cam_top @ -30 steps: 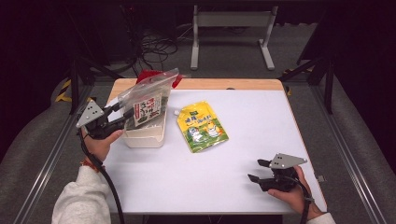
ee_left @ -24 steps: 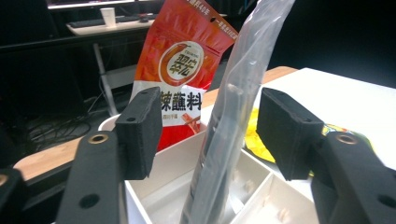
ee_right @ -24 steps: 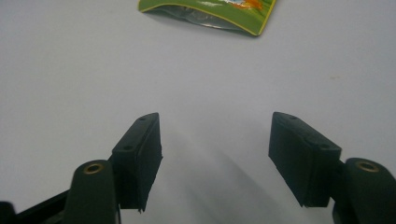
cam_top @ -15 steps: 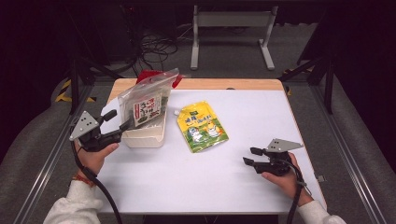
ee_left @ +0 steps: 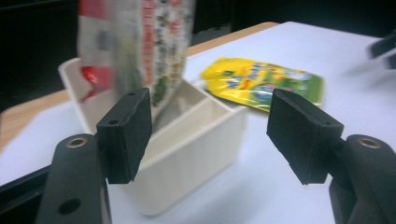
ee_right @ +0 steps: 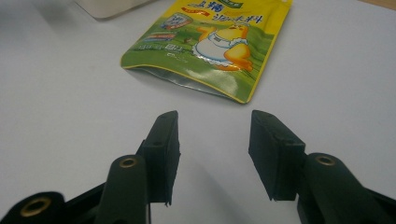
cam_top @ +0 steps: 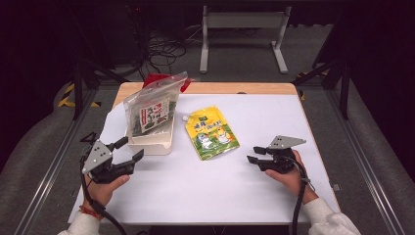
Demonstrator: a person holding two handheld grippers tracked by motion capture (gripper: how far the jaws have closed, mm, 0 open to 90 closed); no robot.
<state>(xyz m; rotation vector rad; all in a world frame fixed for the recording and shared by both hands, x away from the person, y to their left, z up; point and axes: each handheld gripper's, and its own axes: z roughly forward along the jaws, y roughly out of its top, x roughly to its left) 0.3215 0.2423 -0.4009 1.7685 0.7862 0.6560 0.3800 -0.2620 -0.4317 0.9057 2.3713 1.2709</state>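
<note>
Standing upright in the white tray [cam_top: 152,142], the clear bag [cam_top: 151,108] is left untouched by the left gripper [cam_top: 131,149], whose jaws (just opening) are spread with nothing between them. The yellow pouch [cam_top: 211,132] lies flat beside the tray, and the right gripper [cam_top: 253,154] is held near it, jaws closing yet still apart and empty.

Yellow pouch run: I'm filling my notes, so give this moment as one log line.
left gripper: open, empty | right gripper: open, empty, facing yellow pouch | clear bag: upright in white bin
</note>
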